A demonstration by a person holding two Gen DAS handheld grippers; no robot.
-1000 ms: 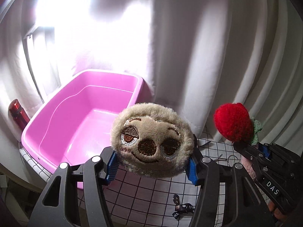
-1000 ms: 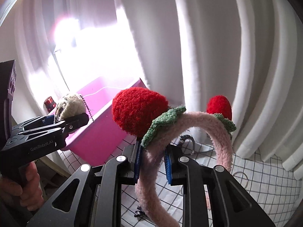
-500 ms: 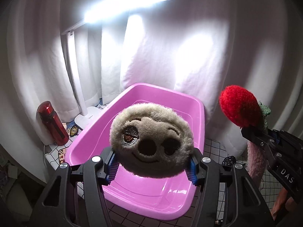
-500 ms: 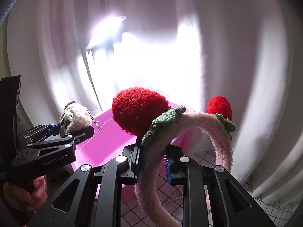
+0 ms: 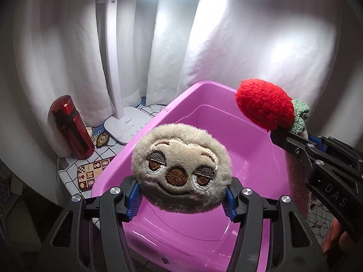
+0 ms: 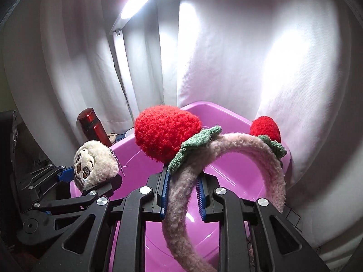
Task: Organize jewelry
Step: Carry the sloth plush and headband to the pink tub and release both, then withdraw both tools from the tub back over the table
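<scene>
My left gripper (image 5: 181, 200) is shut on a fluffy beige sloth-face plush charm (image 5: 181, 167), held over the near part of a pink plastic tub (image 5: 204, 95). A bead chain hangs from the sloth charm (image 6: 95, 162) in the right wrist view. My right gripper (image 6: 182, 195) is shut on the band of a fuzzy pink headband (image 6: 181, 192) with two red strawberry pom-poms (image 6: 165, 133) and green leaves. The headband's strawberry (image 5: 264, 107) and right gripper show at the tub's right side in the left wrist view. The pink tub (image 6: 226, 111) looks empty inside.
A red bottle (image 5: 71, 128) and a white desk lamp base (image 5: 127, 124) stand left of the tub on a grid-patterned cloth (image 5: 68, 176). A small patterned card (image 5: 90, 172) lies there too. White curtains hang behind. A hand (image 5: 335, 240) holds the right gripper.
Both grippers have swung left toward the pink tub, which now fills the view beneath them. The sloth charm and the headband stay gripped. The bottle and lamp base have come into view.
</scene>
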